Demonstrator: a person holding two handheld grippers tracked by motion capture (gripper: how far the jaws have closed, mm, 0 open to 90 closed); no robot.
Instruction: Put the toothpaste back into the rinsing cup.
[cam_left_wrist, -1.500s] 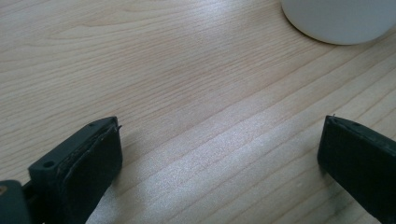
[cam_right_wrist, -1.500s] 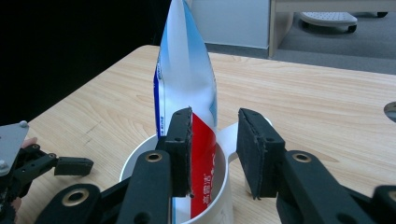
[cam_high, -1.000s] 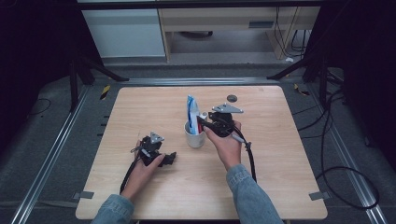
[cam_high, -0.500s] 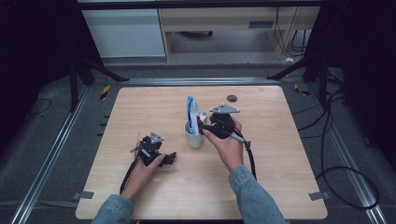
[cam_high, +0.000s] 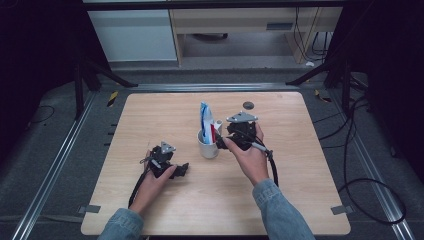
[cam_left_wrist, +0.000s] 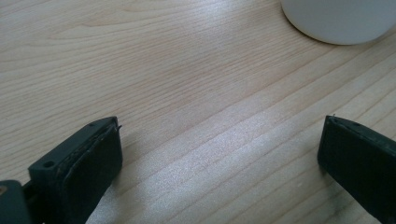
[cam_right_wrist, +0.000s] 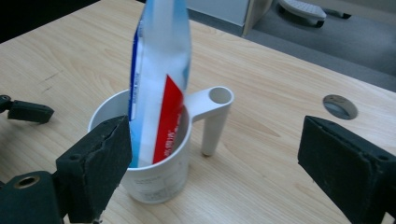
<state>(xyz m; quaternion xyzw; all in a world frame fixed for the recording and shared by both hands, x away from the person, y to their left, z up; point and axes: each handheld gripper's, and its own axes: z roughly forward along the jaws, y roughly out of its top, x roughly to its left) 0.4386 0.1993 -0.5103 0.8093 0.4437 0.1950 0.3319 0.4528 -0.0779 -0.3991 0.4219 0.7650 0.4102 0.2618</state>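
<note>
A white cup (cam_high: 208, 145) stands upright near the middle of the wooden counter (cam_high: 150, 115), and a blue, white and red toothpaste tube (cam_high: 205, 120) stands in it, leaning against the rim with its flat crimped end up. I judge the tube light, soft and a little slick, so it would buckle if I squeezed its middle; the stiffer crimped top looks like the better place to pinch. The cup looks like rigid, light plastic that could tip easily; its handle (cam_right_wrist: 212, 116), pointing away from the tube, is the natural hold.

My right tool (cam_high: 223, 140) sits just right of the cup. Its 2 jaws stand wide apart with nothing between them, though the left one is close beside the cup wall. My left tool (cam_high: 184, 169) rests on the counter to the left of the cup and nearer to me, its jaws also apart and empty.

Compared with 1 second ago, the right tool's jaws have just been opening, nothing between them. The cup, the tube and the left tool are unchanged.
</note>
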